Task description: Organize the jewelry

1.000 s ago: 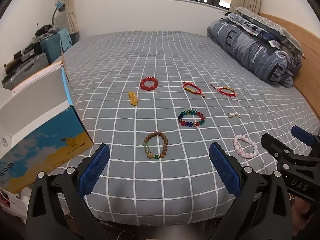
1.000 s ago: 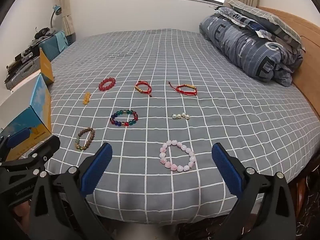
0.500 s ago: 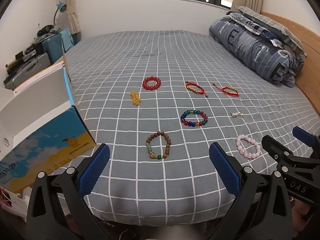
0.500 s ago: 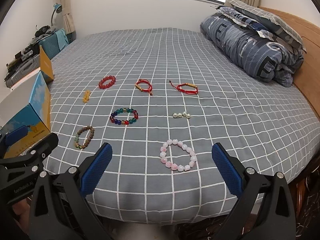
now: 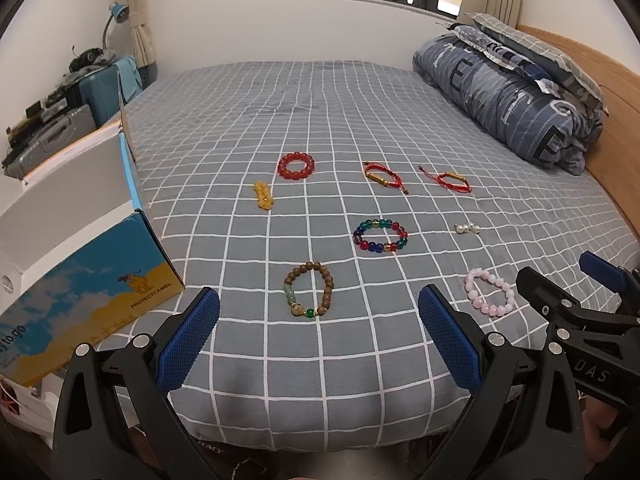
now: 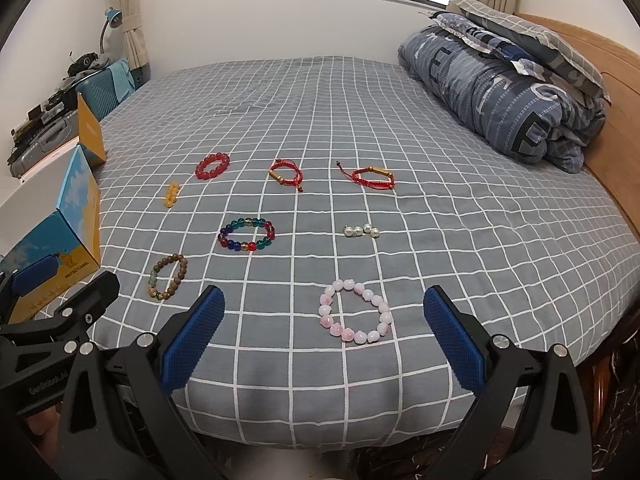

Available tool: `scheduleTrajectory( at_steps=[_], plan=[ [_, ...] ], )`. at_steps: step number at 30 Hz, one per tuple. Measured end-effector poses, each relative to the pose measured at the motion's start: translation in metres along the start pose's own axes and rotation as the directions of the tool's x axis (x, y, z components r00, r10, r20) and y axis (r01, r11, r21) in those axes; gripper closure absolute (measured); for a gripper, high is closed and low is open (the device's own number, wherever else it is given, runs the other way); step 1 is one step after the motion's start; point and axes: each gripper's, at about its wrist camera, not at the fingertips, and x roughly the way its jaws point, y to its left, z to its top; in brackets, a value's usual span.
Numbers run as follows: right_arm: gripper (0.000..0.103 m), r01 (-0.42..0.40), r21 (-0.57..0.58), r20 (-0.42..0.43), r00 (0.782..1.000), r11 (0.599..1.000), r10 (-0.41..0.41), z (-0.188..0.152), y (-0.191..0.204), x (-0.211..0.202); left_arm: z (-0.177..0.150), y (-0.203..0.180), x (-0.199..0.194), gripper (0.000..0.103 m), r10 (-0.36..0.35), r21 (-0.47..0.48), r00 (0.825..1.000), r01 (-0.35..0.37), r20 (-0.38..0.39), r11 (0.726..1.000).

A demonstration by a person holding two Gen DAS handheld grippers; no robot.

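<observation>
Eight pieces of jewelry lie spread over a bed [image 5: 320, 112] dressed in a grey checked sheet, with an open blue-and-yellow cardboard box [image 5: 92, 292] at its left edge and a rolled duvet [image 5: 508, 96] by the headboard. The left tongs [image 5: 319, 334] and right tongs [image 6: 324, 334] both hover at the near edge, jaws spread wide and holding nothing. Nearest the left tongs lies a brown wooden-bead bracelet [image 5: 309, 294]; nearest the right, a pink bead bracelet [image 6: 355, 316]. Further back sit a multicolored glass-bead bracelet [image 5: 380, 235], a red bead bracelet [image 5: 296, 165], two red cord bracelets [image 5: 385, 175] [image 5: 450, 179], a short yellow bead strand [image 5: 263, 195] and a small pearl cluster [image 5: 467, 229], all well apart from one another. The beaded loops look light, limp on their strings and likely slick on the round beads, so a pinch across one side of the ring, pressed slightly into the soft mattress, seems the surest hold. The cord bracelets appear softer still and should grip easily at the cord; the pearls, smallest and likely to roll, probably demand the most careful closing.
</observation>
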Motion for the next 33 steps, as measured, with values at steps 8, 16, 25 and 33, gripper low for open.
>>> scheduleTrajectory(
  at_steps=[8,16,25,33],
  plan=[
    [0.007,0.007,-0.002,0.000,1.000,1.000,-0.007,0.0007,0.0007,0.0008,-0.0006,-0.0012,0.0016,0.005,-0.012,-0.006,1.000,0.012,-0.017,1.000],
    [0.007,0.010,-0.008,0.006,1.000,1.000,-0.010,0.0007,0.0023,0.0000,-0.0024,-0.0011,-0.0001,0.005,-0.017,-0.011,1.000,0.017,-0.012,1.000],
    [0.007,0.013,-0.004,0.010,1.000,1.000,-0.013,0.0013,0.0009,-0.0016,0.0018,0.0032,-0.0007,0.005,-0.004,-0.016,1.000,0.004,-0.012,1.000],
    [0.007,0.013,-0.011,0.023,1.000,1.000,-0.013,0.0006,0.0021,-0.0045,0.0007,0.0008,-0.0018,0.005,-0.002,-0.007,1.000,0.002,-0.003,1.000]
  ],
)
